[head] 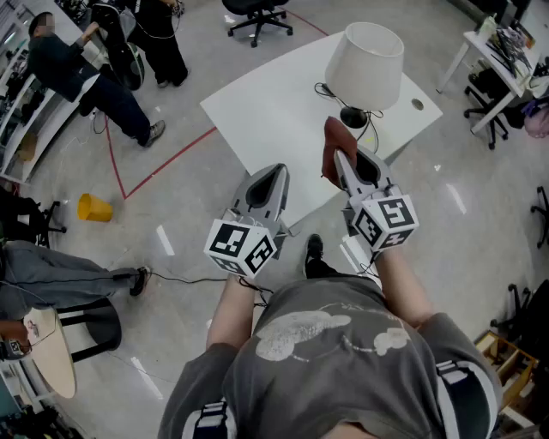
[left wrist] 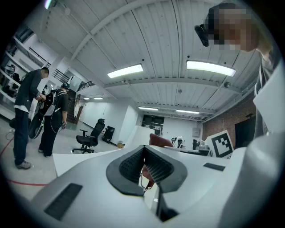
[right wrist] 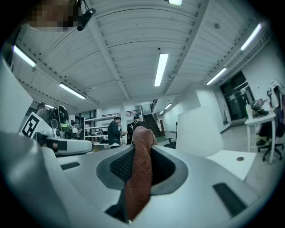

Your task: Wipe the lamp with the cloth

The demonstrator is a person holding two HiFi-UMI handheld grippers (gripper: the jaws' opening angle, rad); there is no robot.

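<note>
Head view: right tool (head: 338, 156) pinches cloth (head: 334, 134) near lamp (head: 364, 65) on table (head: 266, 111); left tool (head: 276, 170) closed.

Open lab-like workspace: office chairs (head: 257, 17), white desks (head: 274, 111), red-taped floor (head: 197, 201), ceiling strip lights (left wrist: 210, 67).

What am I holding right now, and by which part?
The right gripper is shut on the brown cloth, clamped along its bunched middle, with one end poking past the jaw tips. The left gripper is shut on nothing.
</note>
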